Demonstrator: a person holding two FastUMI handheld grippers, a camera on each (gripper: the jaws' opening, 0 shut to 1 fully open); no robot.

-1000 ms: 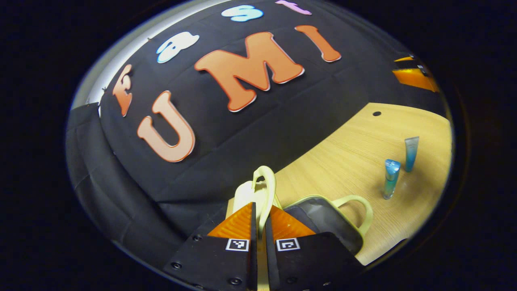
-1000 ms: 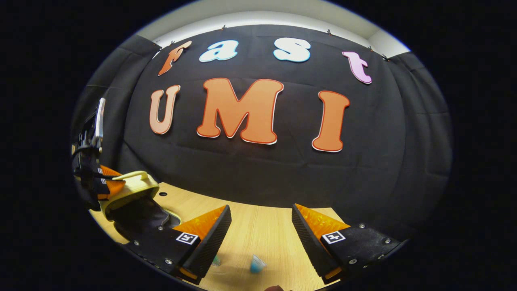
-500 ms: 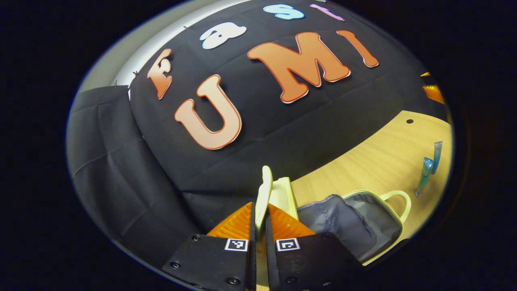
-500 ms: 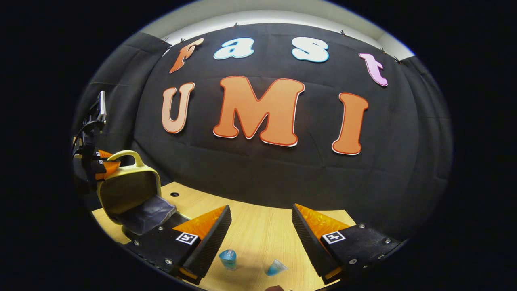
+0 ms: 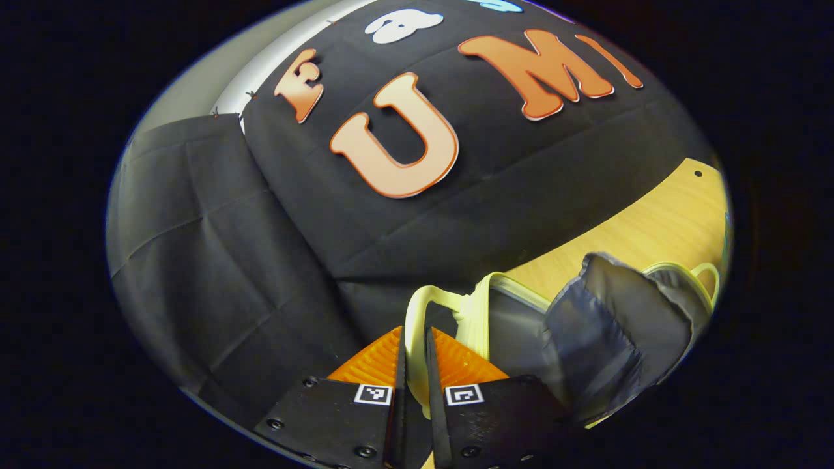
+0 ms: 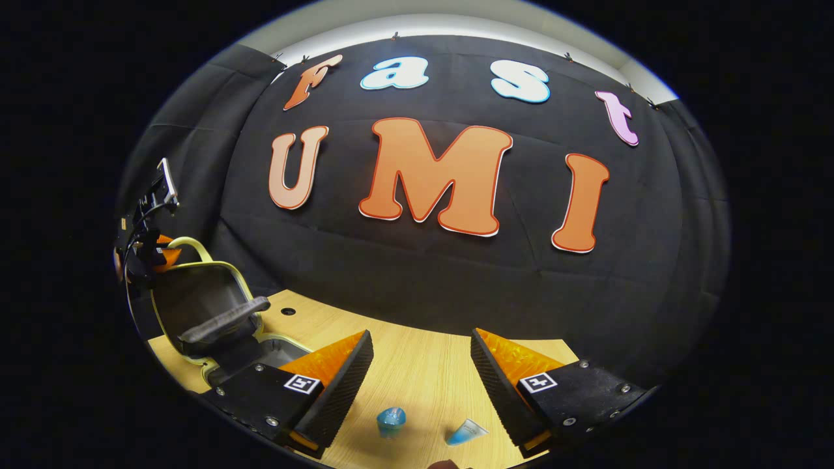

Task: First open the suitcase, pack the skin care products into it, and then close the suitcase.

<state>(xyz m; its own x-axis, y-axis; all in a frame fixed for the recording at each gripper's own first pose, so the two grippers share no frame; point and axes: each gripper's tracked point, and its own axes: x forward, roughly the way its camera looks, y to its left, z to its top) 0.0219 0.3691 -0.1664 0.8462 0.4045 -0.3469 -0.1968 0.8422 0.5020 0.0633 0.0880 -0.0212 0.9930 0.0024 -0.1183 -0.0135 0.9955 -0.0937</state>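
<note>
The left tongs [image 5: 413,348] are clenched on the pale yellow handle [image 5: 417,312] of the suitcase lid [image 6: 195,296], which stands raised at nine o'clock in the right gripper view. The suitcase [image 5: 606,326] lies open on the bench [image 6: 423,371]. The right tongs [image 6: 420,371] hang released above two blue skin care tubes [image 6: 391,420] at six o'clock.

Dim booth, light from a bright strip above the cloth wall, heavy fisheye bending at the edges, wooden surface [image 6: 417,371] evenly lit with soft shadows, left gripper view tilted, slightly soft
</note>
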